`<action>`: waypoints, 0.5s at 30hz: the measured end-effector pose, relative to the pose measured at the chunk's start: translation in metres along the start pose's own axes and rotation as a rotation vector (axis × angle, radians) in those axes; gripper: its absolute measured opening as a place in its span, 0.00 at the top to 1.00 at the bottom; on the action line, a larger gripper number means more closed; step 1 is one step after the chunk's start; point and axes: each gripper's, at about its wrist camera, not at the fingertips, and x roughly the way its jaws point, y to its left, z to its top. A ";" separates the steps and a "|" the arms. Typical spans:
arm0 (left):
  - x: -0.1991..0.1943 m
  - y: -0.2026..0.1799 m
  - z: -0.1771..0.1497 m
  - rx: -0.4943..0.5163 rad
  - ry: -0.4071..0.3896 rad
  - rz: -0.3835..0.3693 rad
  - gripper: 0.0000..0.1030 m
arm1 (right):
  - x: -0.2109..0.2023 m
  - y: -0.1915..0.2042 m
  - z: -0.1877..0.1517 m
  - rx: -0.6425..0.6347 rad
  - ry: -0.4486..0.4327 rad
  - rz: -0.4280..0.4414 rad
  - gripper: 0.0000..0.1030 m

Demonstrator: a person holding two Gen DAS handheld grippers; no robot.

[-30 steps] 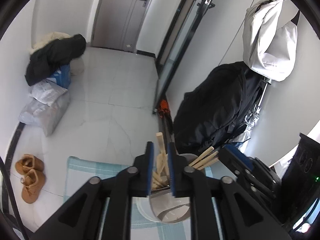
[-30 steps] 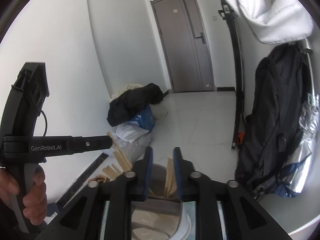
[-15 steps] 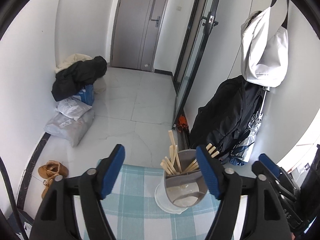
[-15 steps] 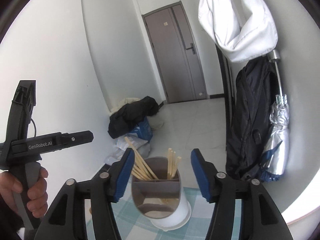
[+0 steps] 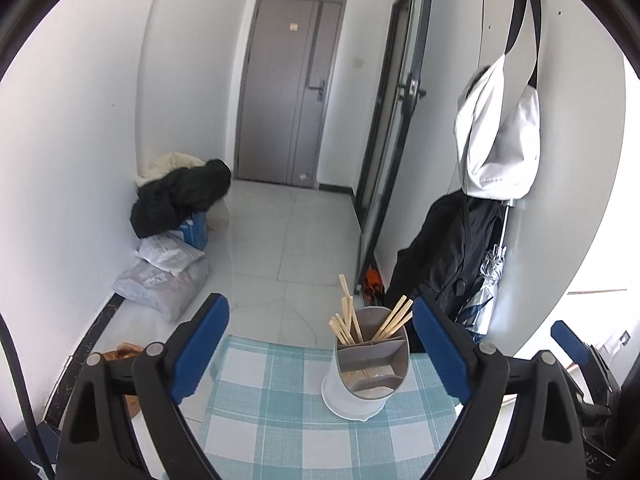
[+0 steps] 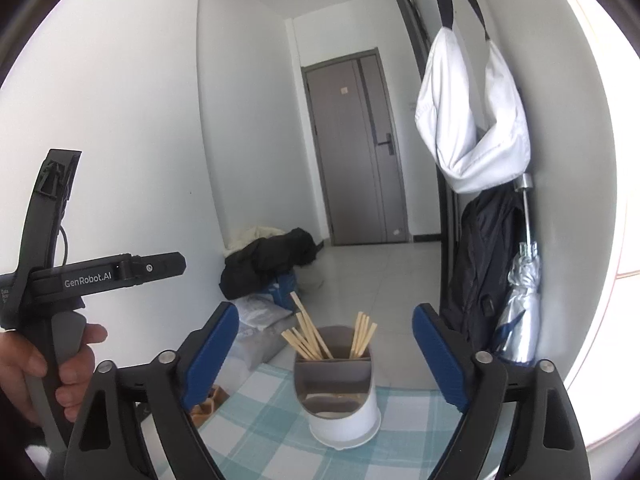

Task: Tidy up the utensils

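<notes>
**Backing off from the holder, both tools empty**

Standing on the checked desk [image 5: 280, 408], the holder [image 5: 370, 364] lies ahead of both tools and a little right of centre in the left wrist view, near centre in the right wrist view. Chopsticks [image 5: 352, 320] sit in its far compartments in two bunches, long axes upright and fanning outward; the near compartments look empty from here.

Left tool [image 5: 320, 354]: spread wide, nothing between the pads. Right tool [image 6: 326, 354]: the same, wide and empty. Neither touches the holder. Which is nearer is hard to call; both frame it about equally. A hand [image 6: 36, 372] grips the left tool's handle at the left edge of the right wrist view.

Against a second ago: both tools were nearly shut right at the holder's rim, among the sticks. Their jaws have just been opening, and the holder now sits farther off and wholly in view, sticks left inside.
</notes>
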 end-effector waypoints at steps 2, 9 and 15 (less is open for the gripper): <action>-0.007 0.000 -0.004 0.001 -0.021 0.012 0.08 | -0.008 0.002 -0.003 0.002 -0.012 -0.006 0.08; -0.025 0.002 -0.021 0.022 -0.096 0.044 0.02 | -0.026 0.006 -0.019 0.013 -0.033 -0.041 0.03; -0.032 0.006 -0.038 0.021 -0.127 0.050 0.01 | -0.039 0.008 -0.037 0.017 -0.047 -0.074 0.00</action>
